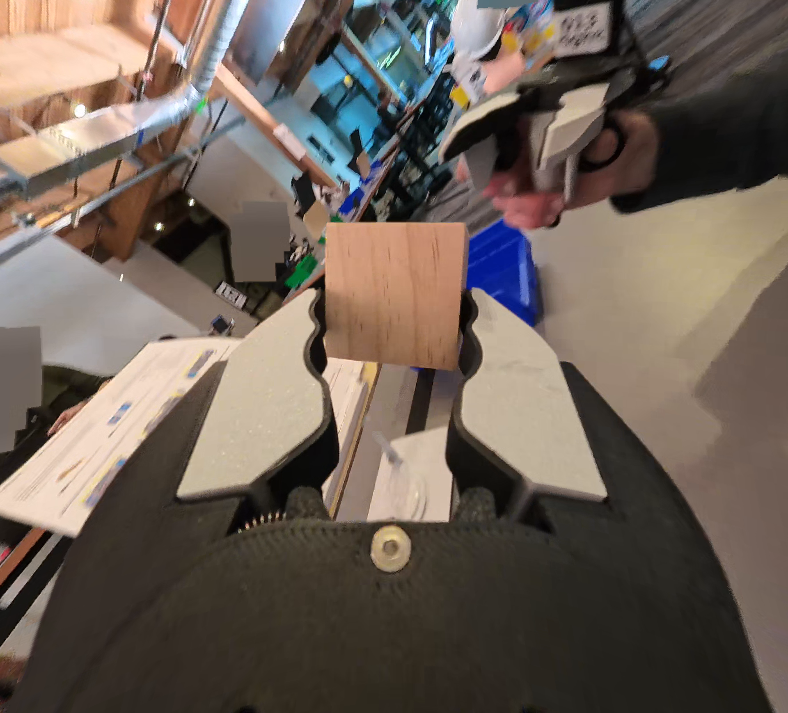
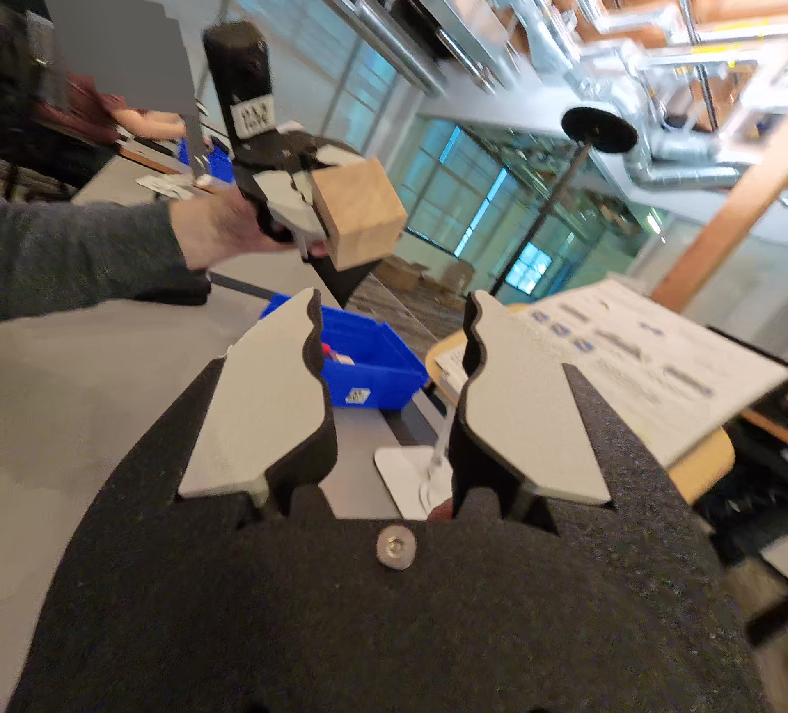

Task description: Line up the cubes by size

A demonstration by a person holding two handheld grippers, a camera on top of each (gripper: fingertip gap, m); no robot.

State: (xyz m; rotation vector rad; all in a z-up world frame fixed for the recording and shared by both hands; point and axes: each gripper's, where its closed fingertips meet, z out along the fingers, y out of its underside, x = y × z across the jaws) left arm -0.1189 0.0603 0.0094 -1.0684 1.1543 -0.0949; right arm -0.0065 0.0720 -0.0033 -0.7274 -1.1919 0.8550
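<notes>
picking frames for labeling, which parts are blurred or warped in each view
Left wrist view: wooden cube in the left claw fairly sharp; background and right claw smeared, wide-angle bending at the edges. Right wrist view: own fingers crisp, cube and blue bin soft.

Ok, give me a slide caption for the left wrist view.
Left claw grips a wooden cube in mid-air, blue bin behind.

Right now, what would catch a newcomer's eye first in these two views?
The plain wooden cube, clamped in the left hand-held gripper and lifted above the grey table. Then the right hand-held gripper, open with nothing between its fingers, over a blue bin.
</notes>
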